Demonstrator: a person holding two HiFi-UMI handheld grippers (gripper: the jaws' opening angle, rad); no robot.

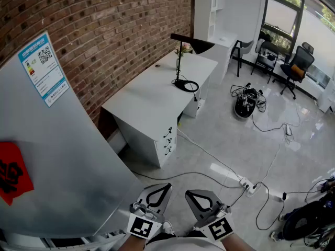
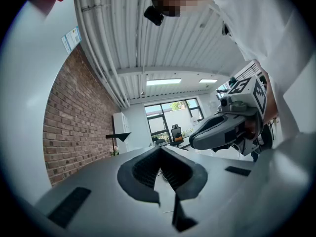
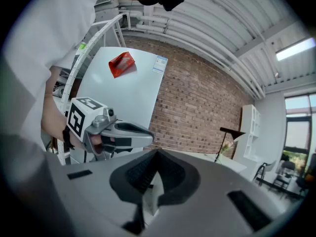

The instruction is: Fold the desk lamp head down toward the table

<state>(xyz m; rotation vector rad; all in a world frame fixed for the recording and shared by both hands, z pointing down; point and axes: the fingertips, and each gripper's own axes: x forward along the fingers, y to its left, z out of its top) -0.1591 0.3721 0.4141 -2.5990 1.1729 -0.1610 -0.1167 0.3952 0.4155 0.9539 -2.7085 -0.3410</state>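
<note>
Held low and close together before the body: left gripper (image 1: 158, 192) and right gripper (image 1: 194, 196), side by side, just apart. Both aimed forward, about level, the right dipped slightly. Jaws of each closed tip to tip, nothing between. Left hand (image 3: 96, 141) and right hand (image 2: 249, 130) wrapped round the grips.

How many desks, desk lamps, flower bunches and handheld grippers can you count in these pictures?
White desk with drawers: 1
Black desk lamp with a round base: 1
Bunch of pink flowers: 1
Handheld grippers, the left gripper and the right gripper, jaws shut and empty: 2
Total: 5
</note>
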